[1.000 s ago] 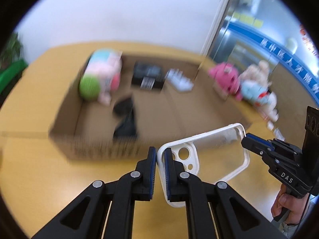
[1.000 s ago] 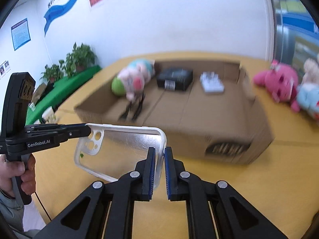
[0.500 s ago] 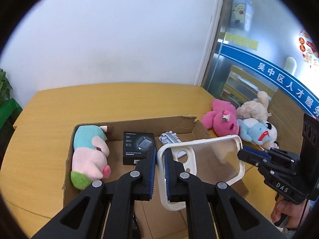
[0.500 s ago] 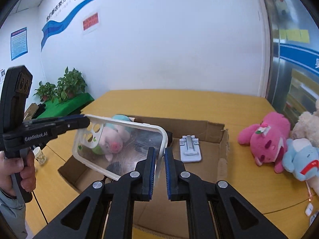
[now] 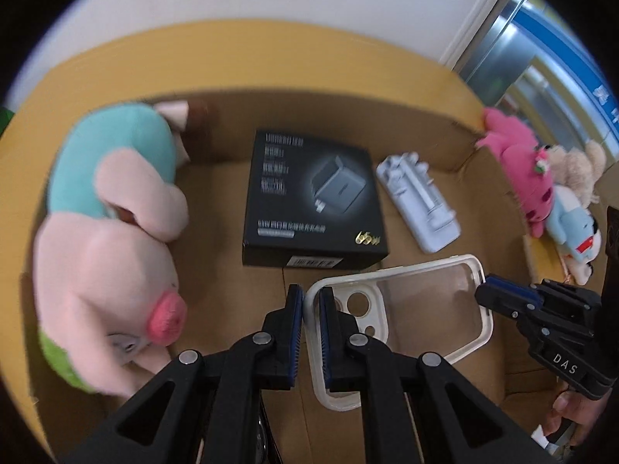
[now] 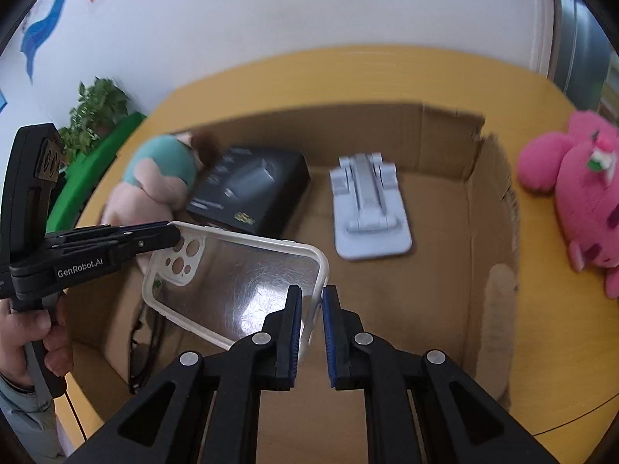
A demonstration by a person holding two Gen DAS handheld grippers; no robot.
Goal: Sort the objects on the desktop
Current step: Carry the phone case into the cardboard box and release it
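Above the cardboard box [image 6: 491, 208], near its front edge, the left gripper [image 5: 308, 332] and the right gripper [image 6: 309, 334] each clamp an opposite rim of the clear phone case [image 6: 236, 278]. Farther in lie the black charger box [image 5: 313, 201] and grey stand [image 6: 367, 208]. Uneven release could let the case swing or drop askew.

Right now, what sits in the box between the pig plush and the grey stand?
The black charger box lies between the pig plush and the grey stand on the cardboard box floor. The left wrist view shows this best.
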